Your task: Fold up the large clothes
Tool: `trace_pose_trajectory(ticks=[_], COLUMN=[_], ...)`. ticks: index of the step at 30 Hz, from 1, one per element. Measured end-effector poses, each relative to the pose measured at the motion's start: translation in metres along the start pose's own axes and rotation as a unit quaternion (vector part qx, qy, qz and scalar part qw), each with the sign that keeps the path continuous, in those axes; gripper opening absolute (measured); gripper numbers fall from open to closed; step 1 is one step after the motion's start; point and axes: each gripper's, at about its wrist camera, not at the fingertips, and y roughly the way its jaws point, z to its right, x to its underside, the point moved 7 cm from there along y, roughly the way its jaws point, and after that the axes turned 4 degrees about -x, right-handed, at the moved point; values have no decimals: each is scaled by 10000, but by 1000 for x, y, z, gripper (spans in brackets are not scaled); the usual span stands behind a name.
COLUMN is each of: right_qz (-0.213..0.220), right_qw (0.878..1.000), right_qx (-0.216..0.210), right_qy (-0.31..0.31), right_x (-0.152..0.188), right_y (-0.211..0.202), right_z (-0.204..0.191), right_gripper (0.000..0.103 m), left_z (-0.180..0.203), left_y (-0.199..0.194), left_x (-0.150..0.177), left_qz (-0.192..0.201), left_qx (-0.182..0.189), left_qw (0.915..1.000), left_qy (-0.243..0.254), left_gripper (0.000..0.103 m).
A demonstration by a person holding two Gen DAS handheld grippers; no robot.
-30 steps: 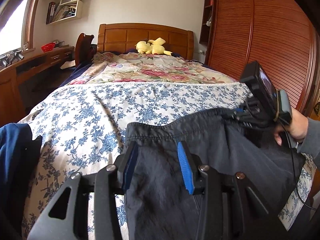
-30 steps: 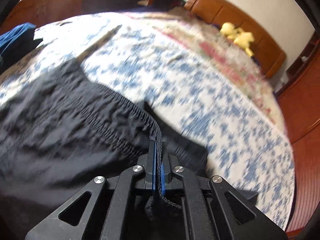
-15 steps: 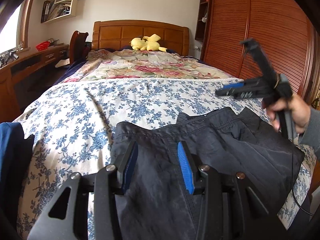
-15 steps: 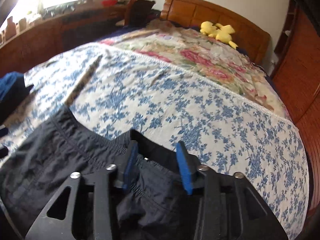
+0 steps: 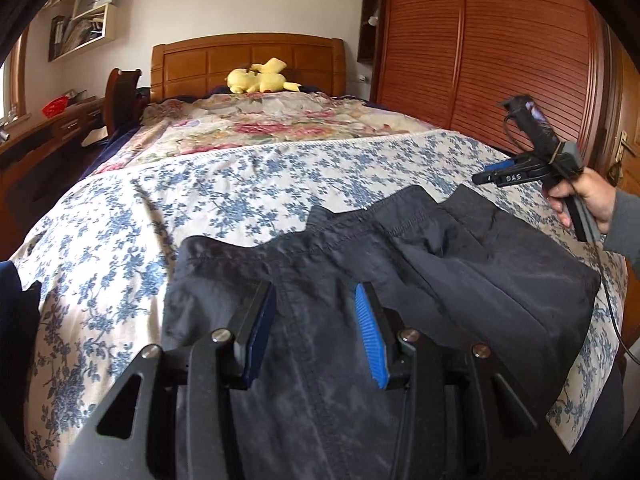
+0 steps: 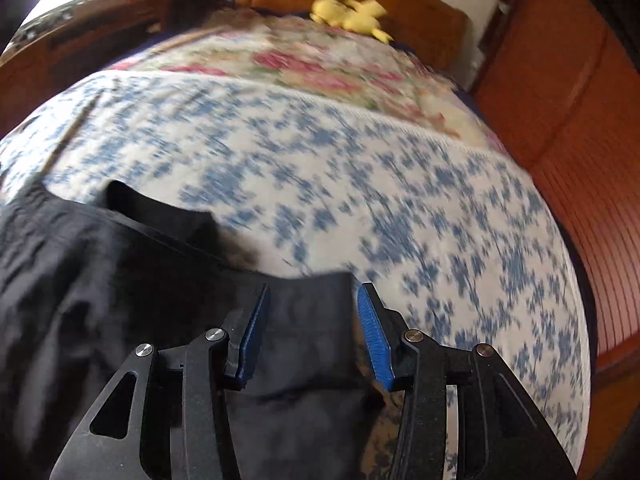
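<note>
1. The dark pants (image 5: 360, 280) lie flat on the near end of the bed (image 5: 200, 200).
2. The left gripper (image 5: 316, 332) is right over the pants, jaws partly apart, holding nothing.
3. The right gripper (image 6: 314, 334) is above the pants' right edge, jaws apart and empty.
4. I count one pair of pants, two grippers, one yellow toy (image 5: 260, 78).

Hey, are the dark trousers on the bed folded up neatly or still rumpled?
Rumpled: the dark trousers lie on the bed, waistband wavy, one flap doubled over.
</note>
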Motion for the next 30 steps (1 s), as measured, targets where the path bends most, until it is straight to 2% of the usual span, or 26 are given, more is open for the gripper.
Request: trace_pose_trajectory(ticks=[3, 5, 6, 10, 13, 15, 17, 24, 25, 27, 29, 30], right_qz=[-308, -918, -994, -856, -549, -190, -35, -509, -471, -292, -142, -113], right_qw=[9988, 9907, 9883, 9891, 9951, 9964, 9948, 9916, 9916, 9929, 9945, 9954], right_qx=[-41, -381, -458, -691, -503, -330, -196, -116, -70, -27, -79, -83], right_qy=[388, 933, 1063, 978, 650, 759, 998, 1185, 1204, 1156, 1035, 947], right_x=[18, 35, 39, 33, 21, 11, 8, 25, 27, 28, 31, 34], right_y=[20, 45, 49, 48, 37, 25, 17, 30, 27, 12, -2, -8], right_z=[22, 32, 32, 18, 11, 20, 34, 45, 45, 39, 30, 25], right_gripper=[46, 45, 43, 14, 6, 5, 5, 7, 11, 12, 22, 36], left_z=[5, 7, 7, 7, 9, 9, 8, 5, 6, 8, 11, 13], left_y=[2, 4, 6, 11, 11, 10, 9, 7, 6, 4, 1, -1], left_x=[2, 4, 5, 8, 8, 8, 6, 6, 6, 6, 5, 4], left_qz=[-10, -45, -74, -136, -146, -130, -108, -102, -88, -72, -40, -24], left_qx=[5, -1, -10, -26, -31, -29, -27, -78, -85, -70, -63, -52], left_qw=[10000, 10000, 9999, 9999, 9998, 9998, 9999, 9999, 9999, 9999, 9999, 9999], left_qy=[59, 75, 80, 92, 118, 113, 99, 56, 55, 73, 98, 108], left_gripper=[40, 40, 40, 40, 40, 40, 40, 40, 40, 40, 40, 40])
